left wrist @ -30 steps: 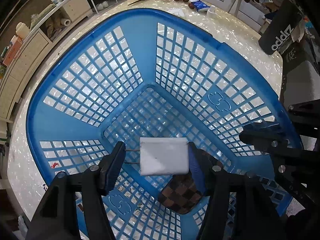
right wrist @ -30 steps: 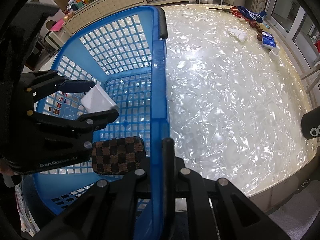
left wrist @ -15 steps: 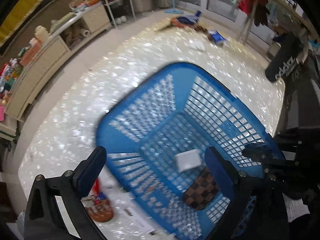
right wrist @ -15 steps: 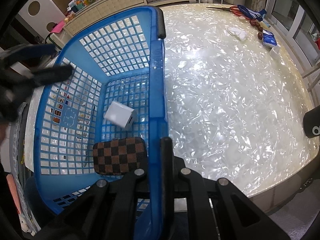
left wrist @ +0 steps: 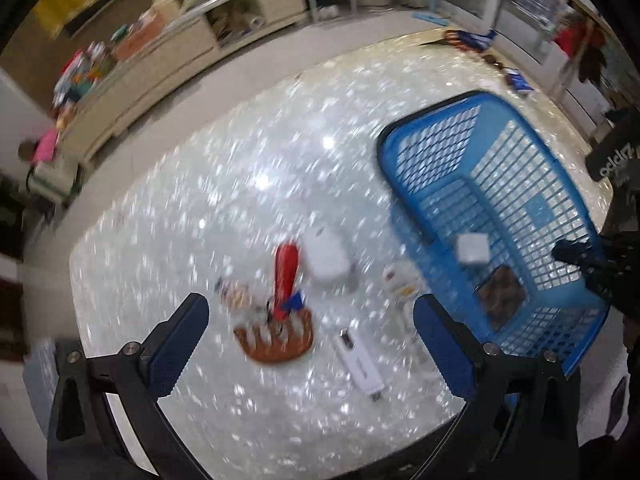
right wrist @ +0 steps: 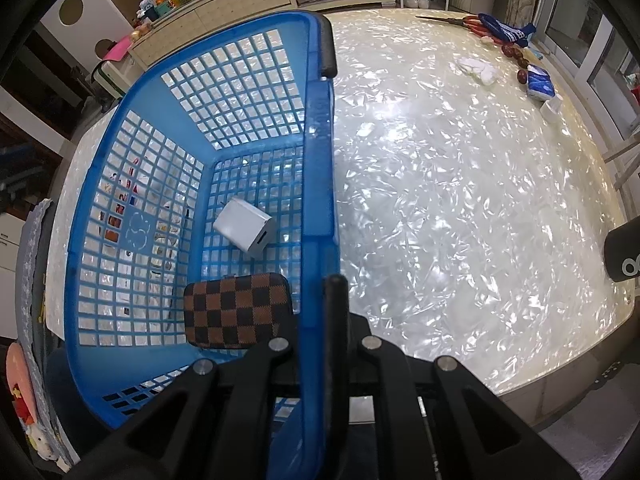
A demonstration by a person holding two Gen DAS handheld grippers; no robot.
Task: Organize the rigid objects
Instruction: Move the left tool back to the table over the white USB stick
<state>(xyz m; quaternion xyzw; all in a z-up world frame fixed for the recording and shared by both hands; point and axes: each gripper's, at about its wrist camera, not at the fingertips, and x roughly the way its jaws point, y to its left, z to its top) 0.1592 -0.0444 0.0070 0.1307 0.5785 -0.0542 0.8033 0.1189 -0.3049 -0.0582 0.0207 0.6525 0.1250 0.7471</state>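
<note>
**Two things in the basket, more still waiting**

My left fingers (left wrist: 310, 344) have just been opening and are now spread wide, with nothing between them. Right under them, on the shiny surface (left wrist: 168, 216), lie the things I still have to put away: a white stick (left wrist: 360, 362), a brown paw-shaped thing (left wrist: 276, 338), a red thing (left wrist: 285, 270) and a white box (left wrist: 326, 258). This view is blurry, so I cannot name them better.

My right fingers (right wrist: 336, 292) are pressed together on the rim of the blue basket (right wrist: 318, 128), pinching it.

Inside the basket, closest to me, sits the checkered case (right wrist: 238, 308). Just past it lies the white charger (right wrist: 244, 227). So two things are done.

Far across the surface I see scissors (right wrist: 460, 21) and a few more small things.
</note>
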